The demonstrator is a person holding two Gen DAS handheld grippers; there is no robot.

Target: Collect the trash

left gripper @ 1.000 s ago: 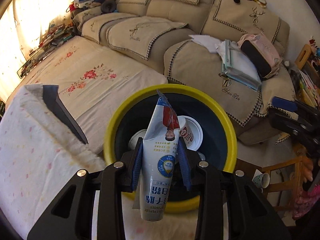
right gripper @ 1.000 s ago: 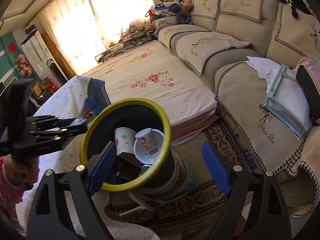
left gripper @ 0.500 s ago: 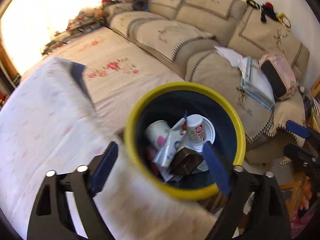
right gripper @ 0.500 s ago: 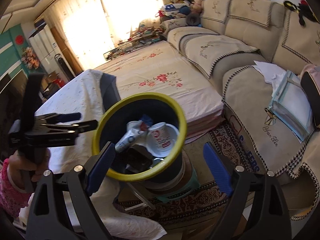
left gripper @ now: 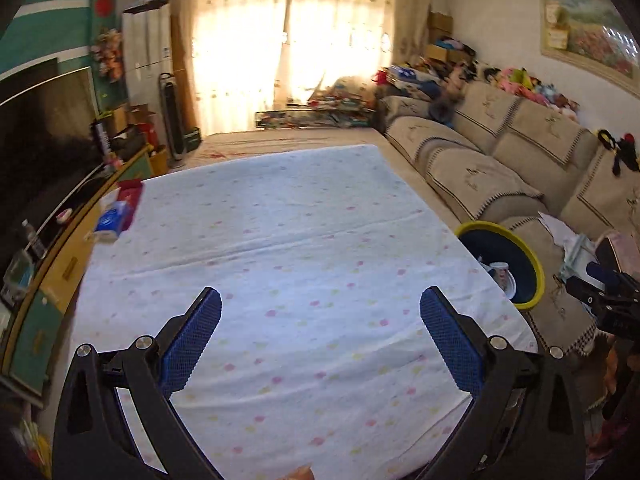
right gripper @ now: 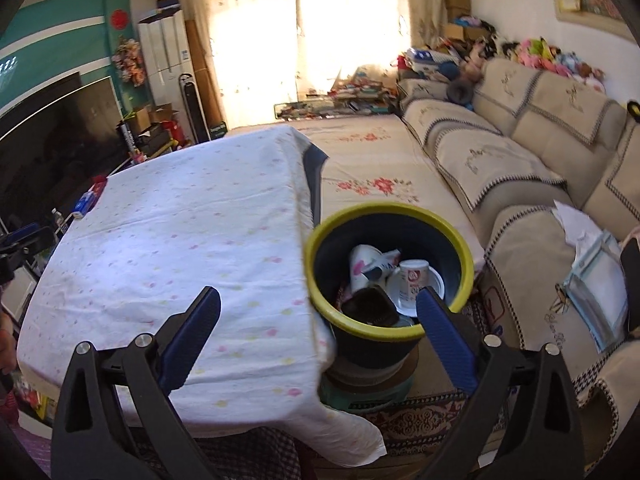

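Wide table (left gripper: 304, 248) under a dotted white cloth, apparently bare of litter except for packets (left gripper: 116, 212) at nine o'clock on its edge. Yellow-rimmed bin (right gripper: 390, 216) beside the table at three o'clock, already loaded with cups (right gripper: 414, 280), a pouch and a dark wrapper (right gripper: 370, 306). Left gripper (left gripper: 320, 340) and right gripper (right gripper: 318, 336) both opening wide, nothing between the jaws. Collecting seemingly close to finished; perhaps only those edge packets left, if trash at all.

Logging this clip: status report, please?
Left gripper and right gripper opening, nothing between fingers. Trash in yellow-rimmed bin beside table. Nothing in the way.
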